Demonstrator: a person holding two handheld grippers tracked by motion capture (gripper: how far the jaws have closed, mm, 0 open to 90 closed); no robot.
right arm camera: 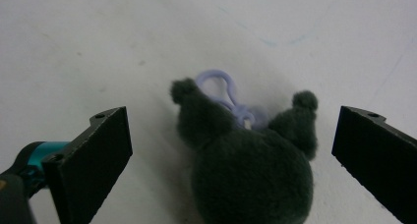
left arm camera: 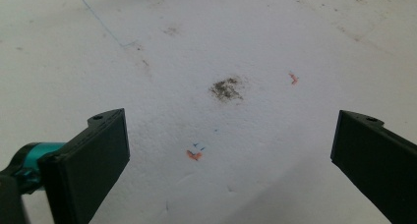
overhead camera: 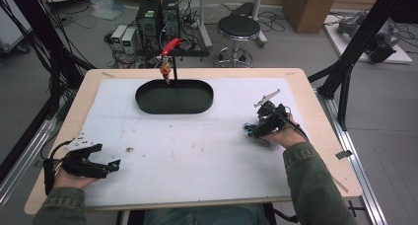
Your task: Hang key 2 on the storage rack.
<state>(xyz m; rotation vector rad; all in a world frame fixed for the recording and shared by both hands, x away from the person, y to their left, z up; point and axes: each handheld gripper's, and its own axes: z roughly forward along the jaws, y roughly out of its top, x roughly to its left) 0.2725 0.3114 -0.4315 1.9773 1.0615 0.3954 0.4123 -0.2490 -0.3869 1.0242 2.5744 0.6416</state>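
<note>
In the high view, a pale wooden table carries a white foam-like sheet, scuffed and speckled with small brown marks. At its far side sits a black oval tray with a low rim; a thin black post rises at its back edge, topped by a red clip, with a small orange figure hanging beside the post. Beyond the table lie a grey floor, a round black stool, computer boxes, cables and a cardboard box. The left gripper rests near the sheet's near-left corner; the right gripper lies low at the right side, each held by a hand in an olive sleeve.

In the left gripper view, the flat, matte black jaws stand spread wide over bare sheet: a grainy white surface with a dark smudge and tiny orange flecks.

In the right gripper view, the jaws are likewise spread wide and grip nothing. Between them, lying on the sheet and touching neither jaw, is a dark grey plush toy: round, fuzzy, with two ear-like tufts and a pale lilac plastic loop at its top.
</note>
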